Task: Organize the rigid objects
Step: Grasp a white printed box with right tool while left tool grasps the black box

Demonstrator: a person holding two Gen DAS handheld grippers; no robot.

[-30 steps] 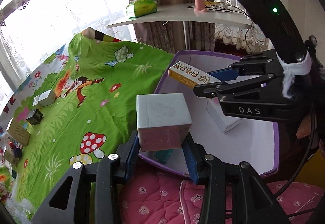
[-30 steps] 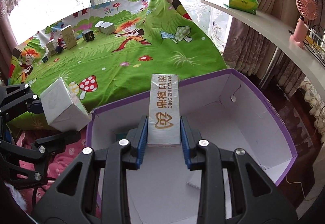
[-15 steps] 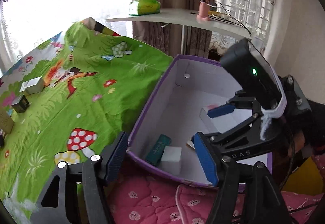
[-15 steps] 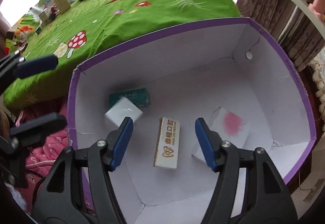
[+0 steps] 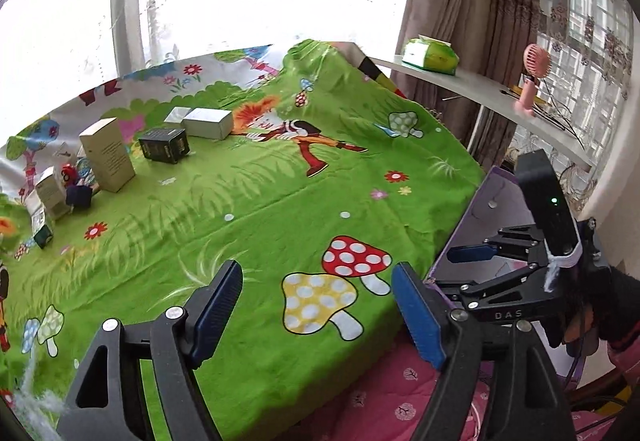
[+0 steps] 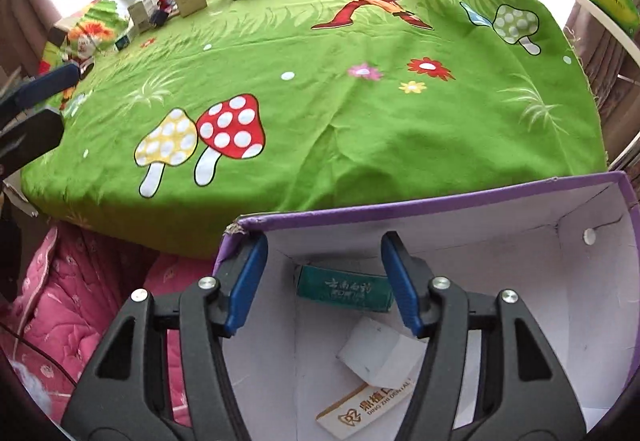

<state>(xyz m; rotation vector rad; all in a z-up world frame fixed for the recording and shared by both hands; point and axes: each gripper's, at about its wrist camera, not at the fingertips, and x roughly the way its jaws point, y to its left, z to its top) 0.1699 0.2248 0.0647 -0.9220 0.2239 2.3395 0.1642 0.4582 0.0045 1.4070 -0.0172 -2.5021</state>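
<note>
A purple box with white inside stands against the bed's edge. In it lie a teal box, a white cube and a white-and-gold dental box. My right gripper hangs over the box's near corner, above the teal box. Its jaws are closing a little and the pads touch nothing. My left gripper is over the green mushroom-print cloth, its jaws opening with nothing between them. Several small boxes wait at the bed's far left, among them a tall tan box, a black box and a white box.
A pink quilt lies below the bed's edge. At the back right, a white shelf by the curtain carries a green tissue pack and a pink fan. The right gripper stays close on the left gripper's right.
Both grippers let go: the white cube and the dental box now lie in the purple box. The left gripper swung left over the bed. The right gripper drew back to the box's near corner.
</note>
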